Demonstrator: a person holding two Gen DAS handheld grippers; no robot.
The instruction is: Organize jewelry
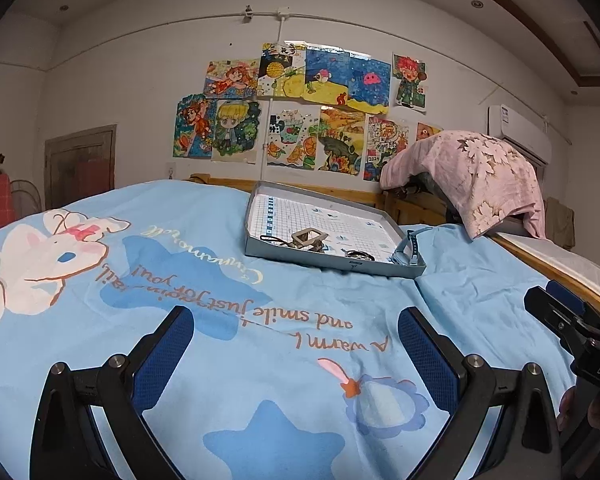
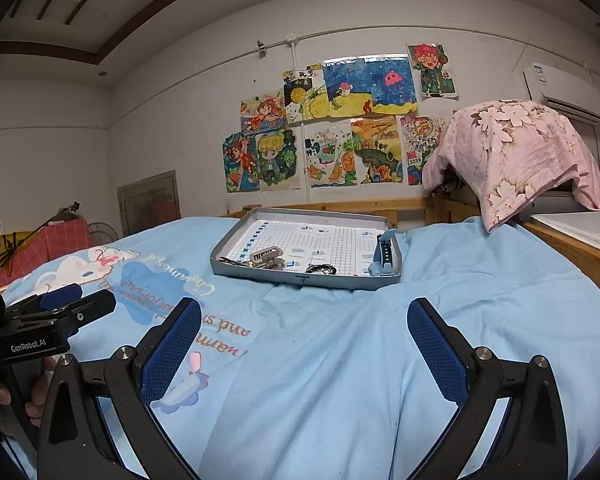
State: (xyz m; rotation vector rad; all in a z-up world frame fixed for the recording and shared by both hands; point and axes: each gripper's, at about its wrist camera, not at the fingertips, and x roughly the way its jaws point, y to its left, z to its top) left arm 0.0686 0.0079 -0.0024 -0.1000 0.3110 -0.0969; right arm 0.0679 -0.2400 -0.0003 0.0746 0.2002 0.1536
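A shallow grey tray [image 1: 324,261] [image 2: 300,278] lies on the blue bedspread, ahead of both grippers. In it are a beige hair claw [image 1: 309,238] [image 2: 265,257], a thin dark cord [image 1: 269,239] at the left, a dark coiled piece [image 1: 358,255] [image 2: 321,269] and a light blue watch band [image 1: 408,246] [image 2: 384,256] along the right wall. My left gripper [image 1: 296,344] is open and empty over the bedspread, short of the tray. My right gripper [image 2: 304,332] is open and empty, also short of the tray.
The blue cartoon bedspread [image 1: 180,280] covers the bed. A wooden headboard [image 2: 340,206] runs behind the tray. A pink floral cloth [image 1: 480,176] [image 2: 516,156] drapes over something at the right. A wooden ledge [image 2: 580,248] borders the bed's right side. Drawings hang on the wall.
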